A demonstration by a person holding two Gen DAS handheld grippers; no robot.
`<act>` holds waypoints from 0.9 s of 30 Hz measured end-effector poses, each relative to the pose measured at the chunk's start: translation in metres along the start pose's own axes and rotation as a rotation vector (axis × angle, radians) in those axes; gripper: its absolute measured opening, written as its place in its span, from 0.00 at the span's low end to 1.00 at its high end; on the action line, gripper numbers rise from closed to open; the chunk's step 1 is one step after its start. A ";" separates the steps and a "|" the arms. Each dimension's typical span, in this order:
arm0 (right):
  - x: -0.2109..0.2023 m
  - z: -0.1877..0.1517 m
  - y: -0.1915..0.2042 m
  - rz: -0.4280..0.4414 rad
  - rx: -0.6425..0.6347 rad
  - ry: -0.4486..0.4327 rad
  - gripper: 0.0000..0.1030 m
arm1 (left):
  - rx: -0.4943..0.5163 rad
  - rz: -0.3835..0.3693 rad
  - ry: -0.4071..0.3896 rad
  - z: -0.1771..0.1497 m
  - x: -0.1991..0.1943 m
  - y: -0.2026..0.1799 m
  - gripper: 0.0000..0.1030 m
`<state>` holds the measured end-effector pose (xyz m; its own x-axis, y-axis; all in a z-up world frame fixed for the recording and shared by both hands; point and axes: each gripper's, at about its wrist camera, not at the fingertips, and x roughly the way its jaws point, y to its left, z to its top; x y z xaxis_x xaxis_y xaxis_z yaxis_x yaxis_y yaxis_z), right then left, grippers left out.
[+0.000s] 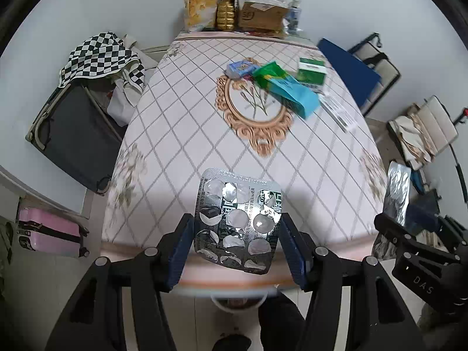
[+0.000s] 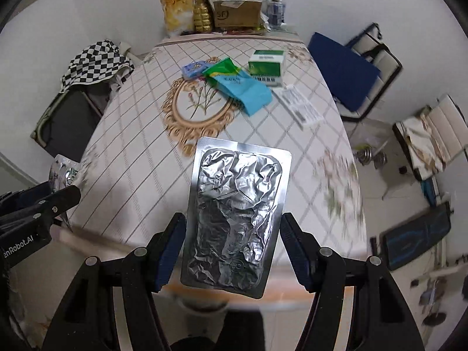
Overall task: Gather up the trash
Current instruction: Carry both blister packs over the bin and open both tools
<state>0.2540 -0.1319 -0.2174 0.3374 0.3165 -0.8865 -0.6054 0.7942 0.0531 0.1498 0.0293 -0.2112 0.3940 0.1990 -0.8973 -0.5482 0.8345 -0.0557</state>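
My left gripper (image 1: pixel 237 231) is shut on a used pill blister pack (image 1: pixel 237 219) with torn foil pockets, held edge to edge above the near table edge. My right gripper (image 2: pixel 232 234) is shut on a larger crumpled silver foil pack (image 2: pixel 237 219), also held above the near edge. The right gripper's foil pack shows in the left wrist view (image 1: pixel 397 193) at the right; the left gripper's blister pack shows in the right wrist view (image 2: pixel 63 171) at the left. A white bin rim (image 1: pixel 238 304) shows below the table edge.
On the table (image 1: pixel 181 134) farther back lie a small blue packet (image 1: pixel 241 68), a green bag (image 1: pixel 270 73), a teal pouch (image 1: pixel 295 95), a green-white box (image 1: pixel 311 71) and a flat white packet (image 1: pixel 339 114). Boxes and bottles (image 1: pixel 257 11) stand at the far end. Chairs and suitcases surround the table.
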 end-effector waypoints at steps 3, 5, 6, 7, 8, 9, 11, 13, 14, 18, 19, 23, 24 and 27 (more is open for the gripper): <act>-0.017 -0.041 0.004 0.014 0.039 0.021 0.66 | 0.014 -0.023 0.015 -0.032 -0.011 0.003 0.54; -0.019 -0.070 0.005 0.023 0.063 0.050 0.66 | 0.018 -0.040 0.044 -0.055 -0.012 0.003 0.54; -0.018 -0.083 0.005 0.022 0.068 0.065 0.66 | 0.020 -0.047 0.057 -0.065 -0.011 0.003 0.54; -0.016 -0.095 0.004 0.025 0.072 0.080 0.66 | 0.025 -0.054 0.073 -0.076 -0.009 0.002 0.54; -0.014 -0.110 0.004 0.031 0.081 0.105 0.66 | 0.033 -0.058 0.096 -0.089 -0.004 0.001 0.54; -0.012 -0.122 0.003 0.034 0.087 0.123 0.66 | 0.036 -0.060 0.112 -0.100 0.000 0.001 0.54; 0.000 -0.151 0.002 0.051 0.101 0.176 0.66 | 0.031 -0.065 0.159 -0.124 0.014 0.001 0.54; 0.014 -0.176 0.001 0.058 0.106 0.225 0.66 | 0.019 -0.067 0.202 -0.143 0.028 0.003 0.54; 0.024 -0.190 0.000 0.067 0.113 0.252 0.66 | 0.010 -0.067 0.229 -0.154 0.038 0.004 0.54; 0.065 -0.231 -0.006 0.094 0.141 0.339 0.66 | -0.012 -0.055 0.312 -0.198 0.083 0.009 0.54; 0.080 -0.245 -0.009 0.117 0.159 0.366 0.66 | -0.017 -0.053 0.330 -0.206 0.097 0.009 0.54; 0.140 -0.294 -0.020 0.173 0.226 0.448 0.66 | -0.050 -0.052 0.412 -0.242 0.166 0.011 0.54; 0.152 -0.302 -0.022 0.172 0.232 0.460 0.66 | -0.055 -0.053 0.427 -0.249 0.182 0.011 0.54; 0.204 -0.335 -0.032 0.190 0.268 0.513 0.66 | -0.080 -0.058 0.468 -0.269 0.232 0.014 0.54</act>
<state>0.1004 -0.2666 -0.5542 -0.1892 0.2287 -0.9549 -0.3956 0.8723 0.2873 0.0354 -0.0511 -0.5379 0.0608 -0.1149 -0.9915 -0.5978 0.7913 -0.1284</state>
